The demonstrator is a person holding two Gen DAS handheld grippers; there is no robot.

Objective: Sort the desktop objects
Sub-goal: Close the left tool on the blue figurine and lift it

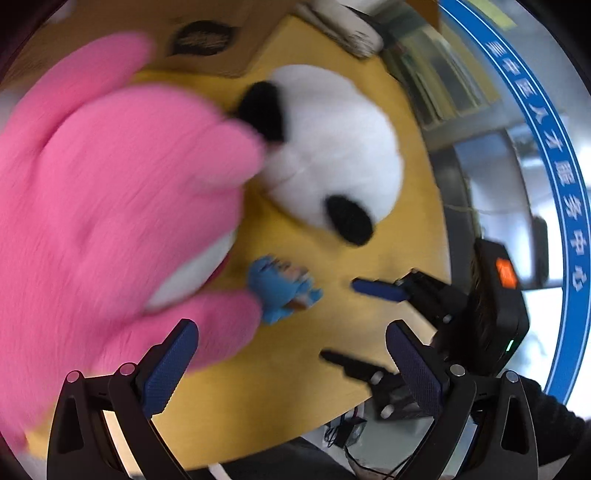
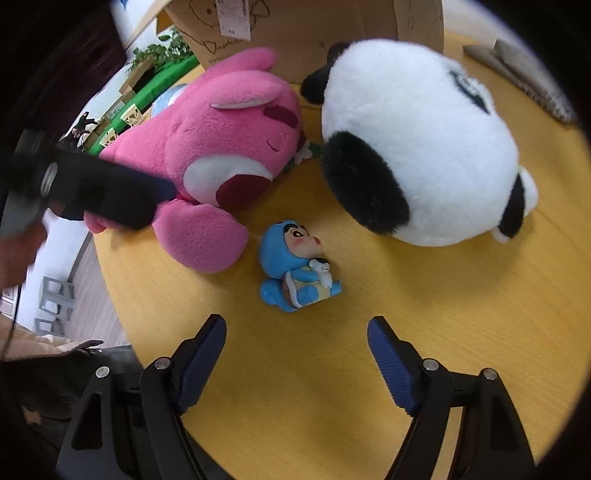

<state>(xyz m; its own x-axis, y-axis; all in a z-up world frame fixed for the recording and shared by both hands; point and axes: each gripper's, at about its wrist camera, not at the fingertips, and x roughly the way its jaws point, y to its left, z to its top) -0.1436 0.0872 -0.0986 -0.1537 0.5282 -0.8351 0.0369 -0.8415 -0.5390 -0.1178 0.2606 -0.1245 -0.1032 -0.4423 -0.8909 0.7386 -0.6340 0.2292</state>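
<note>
My right gripper (image 2: 297,363) gapes wide, empty, low in frame; my left gripper (image 1: 291,363) is wide too, gripping nothing. The cardboard box (image 2: 332,33) sits top centre, contents hidden. The blue figure (image 2: 295,266) lies mid-table (image 2: 461,314), pink bear (image 2: 218,155) left, panda (image 2: 424,147) right; bare wood runs to the lower-left edge.

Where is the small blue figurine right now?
In the right wrist view the blue figurine lies on the yellow table, between the pink plush and the panda plush.
</note>
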